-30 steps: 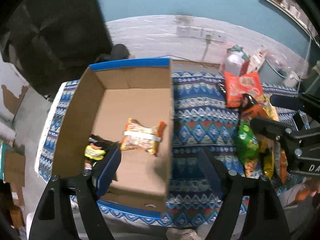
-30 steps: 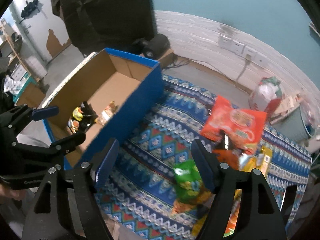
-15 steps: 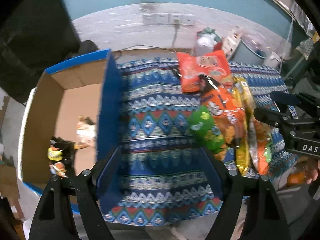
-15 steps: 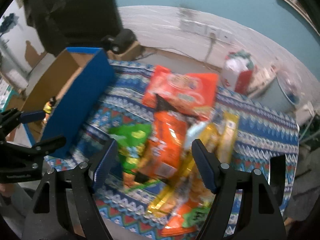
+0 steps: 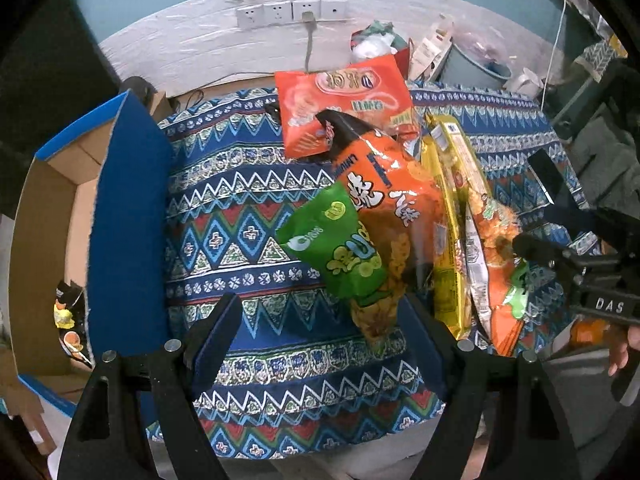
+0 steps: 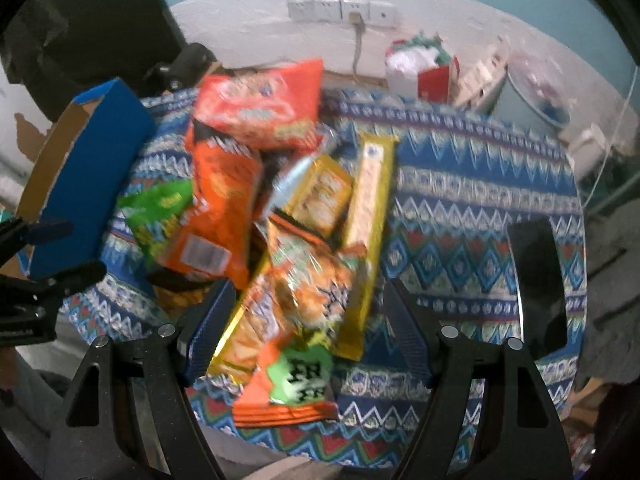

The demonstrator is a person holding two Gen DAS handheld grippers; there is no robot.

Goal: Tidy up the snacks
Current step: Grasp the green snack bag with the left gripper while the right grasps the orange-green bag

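Note:
A pile of snack bags lies on the patterned cloth [image 5: 240, 208]: a green bag [image 5: 336, 248], an orange chip bag [image 5: 392, 200], a red bag [image 5: 344, 100] and yellow packs [image 5: 452, 216]. My left gripper [image 5: 320, 320] is open and empty, just in front of the green bag. My right gripper [image 6: 304, 312] is open above an orange and green pack [image 6: 296, 364] and the yellow packs [image 6: 368, 208]. The blue cardboard box [image 5: 128, 216] stands at the left, with a small snack [image 5: 68, 320] inside.
A dark phone [image 6: 536, 280] lies on the cloth at the right. Wall sockets [image 5: 288, 12], a plugged cable, a bin [image 5: 472, 60] and bags stand behind the table. The table's front edge is close to both grippers.
Both grippers have swung right, away from the box and over the snack pile. The right view is blurred by motion. Both stay open.

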